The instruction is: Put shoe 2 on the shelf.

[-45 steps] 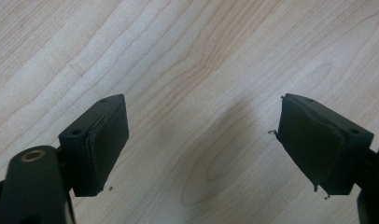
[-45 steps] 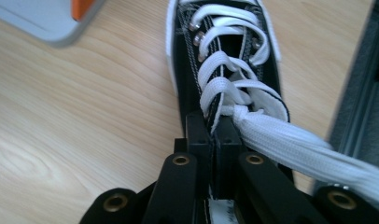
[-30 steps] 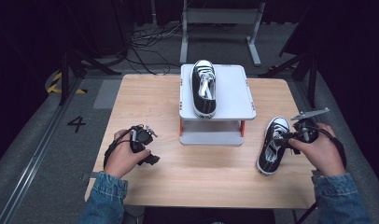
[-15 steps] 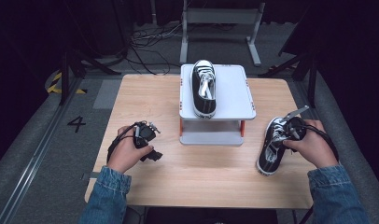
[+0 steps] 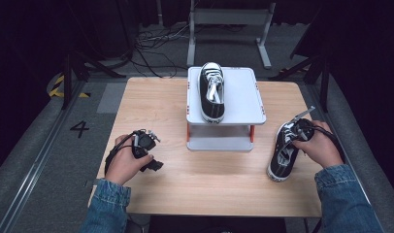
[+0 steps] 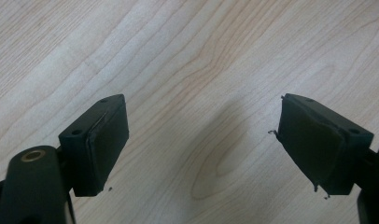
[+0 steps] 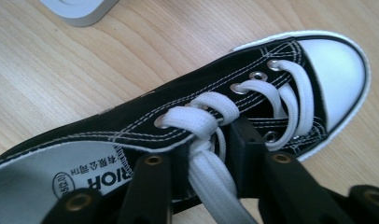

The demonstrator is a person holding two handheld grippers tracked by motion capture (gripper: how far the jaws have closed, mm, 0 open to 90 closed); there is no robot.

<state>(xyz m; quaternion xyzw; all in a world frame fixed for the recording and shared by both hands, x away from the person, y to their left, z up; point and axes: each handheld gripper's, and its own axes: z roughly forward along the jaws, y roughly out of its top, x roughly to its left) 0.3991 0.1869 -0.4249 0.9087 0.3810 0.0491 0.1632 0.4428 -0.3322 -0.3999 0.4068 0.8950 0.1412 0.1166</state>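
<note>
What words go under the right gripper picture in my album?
The right tongs have just been closing on the white laces of a black sneaker lying on the wooden table.

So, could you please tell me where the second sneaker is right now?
In the high view, the second sneaker lies on the table at its right edge, beside the white stand, with the right tongs closed on its laces.

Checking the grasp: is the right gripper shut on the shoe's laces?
Yes. Its fingers have just been closing and pinch the white laces of the shoe.
</note>
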